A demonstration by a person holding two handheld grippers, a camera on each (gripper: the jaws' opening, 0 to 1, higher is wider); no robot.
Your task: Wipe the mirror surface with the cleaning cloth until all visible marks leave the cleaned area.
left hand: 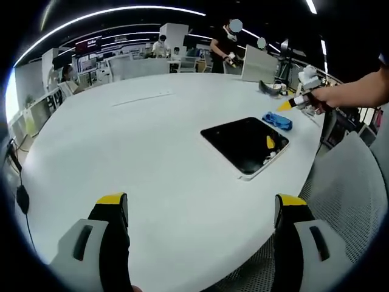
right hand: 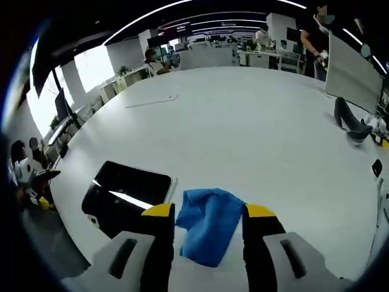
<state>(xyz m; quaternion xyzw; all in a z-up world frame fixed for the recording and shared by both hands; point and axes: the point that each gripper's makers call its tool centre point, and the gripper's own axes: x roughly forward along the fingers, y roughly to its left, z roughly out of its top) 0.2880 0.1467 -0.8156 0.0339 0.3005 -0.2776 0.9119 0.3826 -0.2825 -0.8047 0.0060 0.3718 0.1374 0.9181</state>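
- Left gripper view: my left gripper (left hand: 200,210) is hanging back over bare white table (left hand: 121,146), jaws wide apart with nothing between them. My guess is I'm keeping it parked there so it stays out of the wiping lane and the whole workspace stays in shot.
- Same view: the mirror (left hand: 243,143) lies flat near the table's far edge, dark and rectangular, turned diagonally so one corner points back toward me. The blue cleaning cloth (left hand: 277,120) sits bunched just past its far corner, and my right gripper (left hand: 285,106) comes in from the right just above it, tip aimed down at the cloth.
- Right gripper view: my right gripper (right hand: 208,211) is spread, one jaw either side of the cleaning cloth (right hand: 206,222), not closed on it yet, lined up for a grab I reckon.
- Same view: the mirror (right hand: 130,188) is just beside the cloth on the left, long axis running away up-left, catching a streak of ceiling light.
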